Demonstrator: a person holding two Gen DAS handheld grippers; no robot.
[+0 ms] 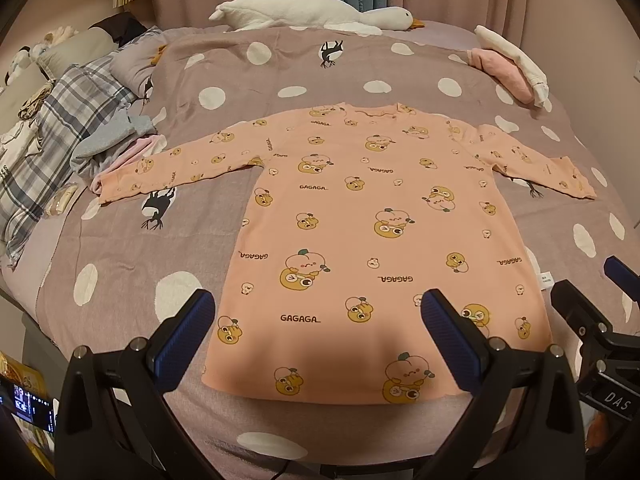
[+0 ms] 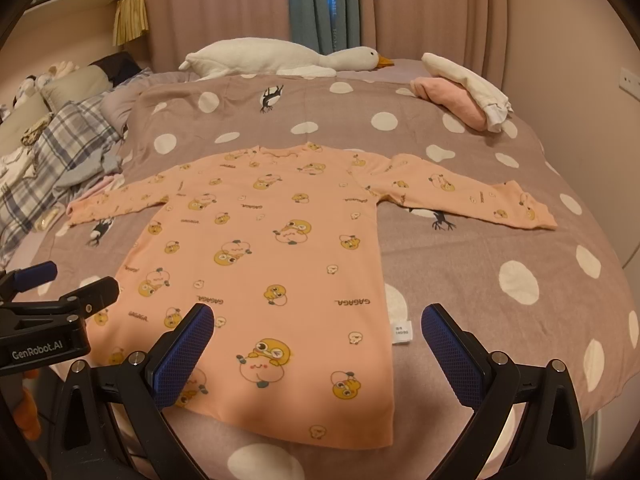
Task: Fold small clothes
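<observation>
A small pink long-sleeved shirt printed with yellow cartoon figures lies flat on the bed, both sleeves spread sideways and its hem nearest me. My left gripper hovers open above the hem's left half, holding nothing. Over the hem's right corner, my right gripper is open as well, with the shirt's white size tag between its fingers. In the left wrist view the right gripper shows at the right edge. The left gripper appears at the left edge of the right wrist view.
The bed has a mauve cover with white dots. A white goose plush lies along the far edge. Folded pink and white clothes sit far right. Plaid bedding and loose garments pile up left.
</observation>
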